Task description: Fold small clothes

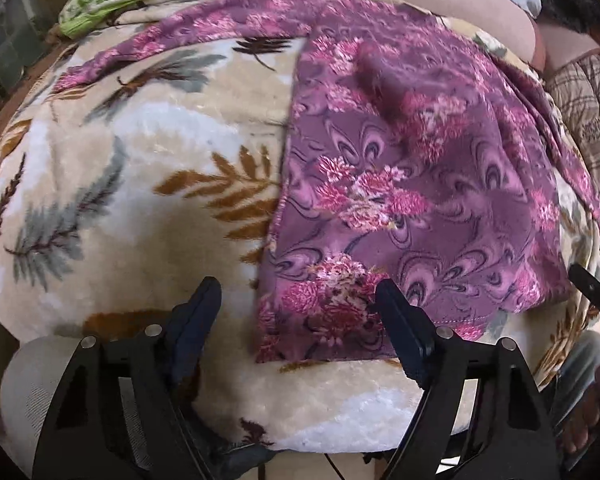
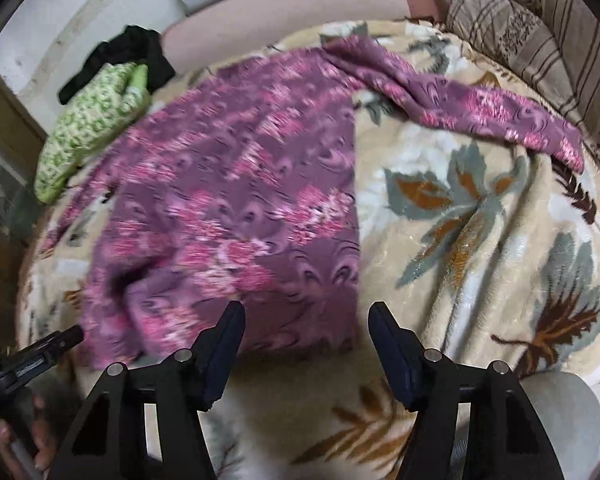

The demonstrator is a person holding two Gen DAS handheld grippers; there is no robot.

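1. My left gripper (image 1: 296, 300) is nearest the lens — jaws apart, nothing pinched. The purple floral garment's (image 1: 420, 200) near-left hem corner lies between the fingers, w/ the right finger over the cloth.
2. That garment lies spread flat on the leaf-print blanket (image 1: 132, 168), one sleeve reaching far left.
3. My right gripper (image 2: 306, 328) — jaws also apart, empty, over the garment's near-right corner.
4. Green patterned cloth (image 2: 88, 124) sits at the far edge, black cloth (image 2: 132, 52) behind it.

A home bedroom: plush leaf-patterned blanket (image 2: 460, 208) over a bed, striped pillow (image 2: 532, 36) (against the wall), loose clothes (image 2: 88, 128).
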